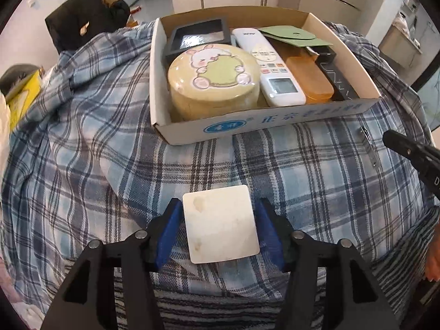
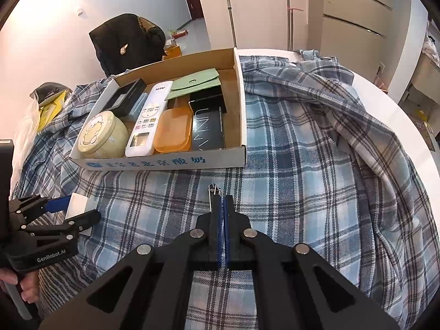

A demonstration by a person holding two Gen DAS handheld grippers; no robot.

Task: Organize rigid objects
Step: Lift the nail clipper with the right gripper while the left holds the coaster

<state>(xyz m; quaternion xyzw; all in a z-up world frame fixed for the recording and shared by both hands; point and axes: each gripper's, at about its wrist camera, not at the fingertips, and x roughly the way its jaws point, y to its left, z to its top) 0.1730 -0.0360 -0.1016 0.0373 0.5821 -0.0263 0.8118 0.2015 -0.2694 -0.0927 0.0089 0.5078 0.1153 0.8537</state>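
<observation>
A cardboard box (image 1: 288, 122) (image 2: 242, 126) on the plaid cloth holds a round yellow tin (image 1: 213, 78) (image 2: 100, 134), a white remote (image 1: 271, 64) (image 2: 147, 118), an orange case (image 1: 309, 78) (image 2: 173, 130), a black box (image 2: 207, 126), a green pouch (image 1: 291, 35) (image 2: 194, 82) and a black frame (image 1: 199, 37). My left gripper (image 1: 220, 221) (image 2: 74, 211) is closed on a white square tile (image 1: 221, 224) (image 2: 75, 206) in front of the box. My right gripper (image 2: 222, 206) is shut on silver nail clippers (image 2: 214, 189) (image 1: 368, 145).
The blue plaid cloth (image 1: 82, 137) (image 2: 316, 165) covers a round white table (image 2: 407, 115). A black coat on a chair (image 1: 88, 16) (image 2: 126, 41) stands behind. A yellow bag (image 1: 22, 96) sits at far left.
</observation>
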